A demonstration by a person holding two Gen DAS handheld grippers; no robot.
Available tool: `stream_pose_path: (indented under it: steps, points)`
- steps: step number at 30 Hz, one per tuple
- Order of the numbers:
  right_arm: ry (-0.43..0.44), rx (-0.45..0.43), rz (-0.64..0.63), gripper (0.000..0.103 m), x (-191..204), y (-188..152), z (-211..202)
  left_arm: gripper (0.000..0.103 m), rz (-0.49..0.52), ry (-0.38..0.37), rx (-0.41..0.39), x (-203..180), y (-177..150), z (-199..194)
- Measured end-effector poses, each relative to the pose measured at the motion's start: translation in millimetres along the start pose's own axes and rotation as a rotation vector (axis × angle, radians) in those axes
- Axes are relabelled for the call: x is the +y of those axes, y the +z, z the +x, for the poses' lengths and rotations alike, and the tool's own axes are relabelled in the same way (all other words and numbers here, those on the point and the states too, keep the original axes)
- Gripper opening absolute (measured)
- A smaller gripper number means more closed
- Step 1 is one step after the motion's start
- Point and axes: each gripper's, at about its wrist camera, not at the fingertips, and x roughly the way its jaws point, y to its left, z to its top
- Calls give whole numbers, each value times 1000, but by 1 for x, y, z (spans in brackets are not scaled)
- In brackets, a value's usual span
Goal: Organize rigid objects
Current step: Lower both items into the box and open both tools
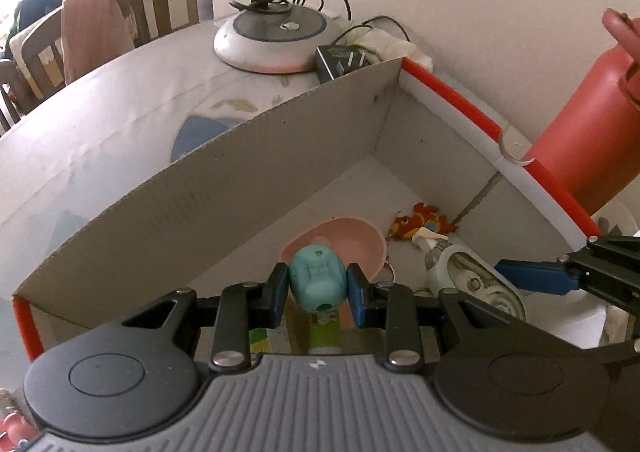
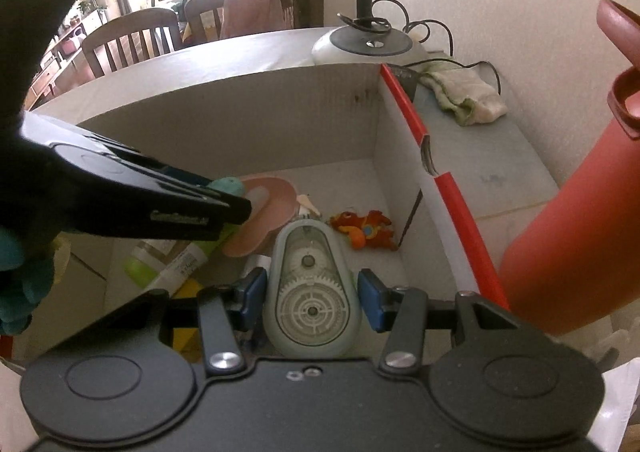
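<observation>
My left gripper (image 1: 318, 288) is shut on a small teal toy (image 1: 317, 278) and holds it over the open cardboard box (image 1: 224, 156). My right gripper (image 2: 312, 294) is open around a pale green correction tape dispenser (image 2: 310, 292) that lies in the box; the blue pads (image 2: 370, 294) stand a little apart from its sides. The dispenser also shows in the left wrist view (image 1: 472, 280). In the box lie a pink bowl (image 2: 266, 208), an orange fish toy (image 2: 366, 230) and a green-capped tube (image 2: 168, 264).
A tall red bottle (image 2: 576, 236) stands right of the box against the wall. A lamp base (image 1: 276, 38) with cable, a black plug adapter (image 1: 340, 62) and a folded cloth (image 2: 464, 94) sit behind the box. Wooden chairs (image 2: 128, 38) stand beyond the table.
</observation>
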Motion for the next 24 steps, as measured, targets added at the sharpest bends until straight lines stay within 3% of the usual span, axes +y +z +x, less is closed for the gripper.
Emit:
stream_pose_path:
  steps: [8,15,20,24]
  points:
    - [7,10,17,50,-2,1,0,31,0,-54,21,-7,1,8]
    - [12,18,35,51,-5,0,-1,31,4,-32,68,-8,-3,15]
    - [17,6,36,61,-2,-2,-8,31,7,-26,65,-8,-4,13]
    - [9,-4,34,63,1,-2,-15,31,-3,-27,53,-6,-8,5]
